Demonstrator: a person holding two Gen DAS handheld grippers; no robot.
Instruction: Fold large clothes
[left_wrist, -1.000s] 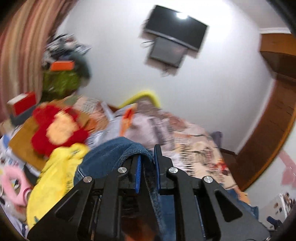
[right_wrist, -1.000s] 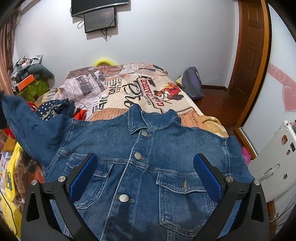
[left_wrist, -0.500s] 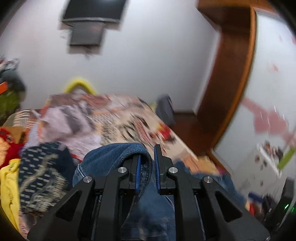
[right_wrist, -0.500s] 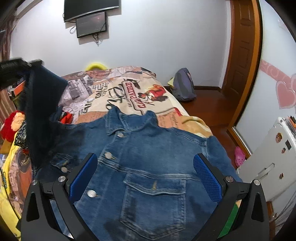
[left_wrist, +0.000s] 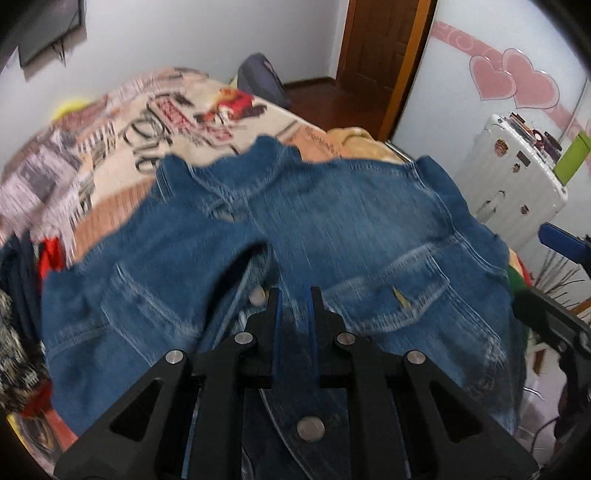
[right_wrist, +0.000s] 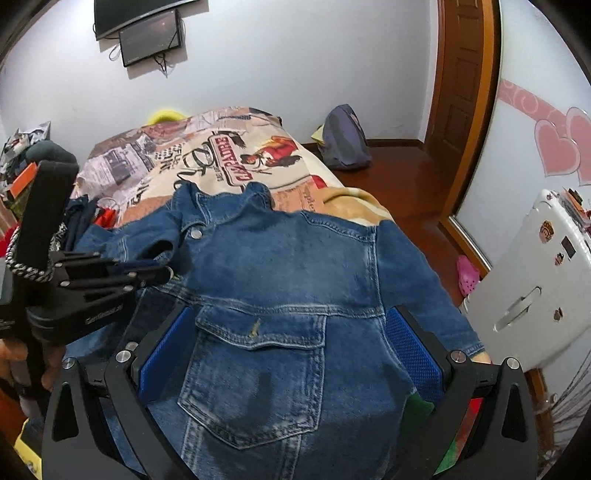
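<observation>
A blue denim jacket lies front-up across the near end of a bed, collar toward the far wall and chest pockets facing up. The left tongs are pressed together on a fold of the jacket's sleeve, which is drawn across the jacket's front near the button line; that view is blurred, so finer detail of the grip cannot be read. In the right wrist view the same left tongs reach in from the jacket's left side, pinching the sleeve cuff just below the collar. The right tongs hang spread wide above the jacket's lower front, 2 blue pads flanking 1 chest pocket and gripping nothing.

Beyond the jacket's collar, the bed's printed cover shows newspaper-style lettering and a red cartoon figure. Loose clothes in dark blue and red sit just beside the jacket's left shoulder. A tan blanket shows at the bed's edge by the jacket's right shoulder. Well past the jacket, a grey backpack rests on the wooden floor against the white wall, near a brown door. A white suitcase with stickers stands to the jacket's right, beneath pink hearts on the wall. A dark screen hangs on the wall above the bed's far end.
</observation>
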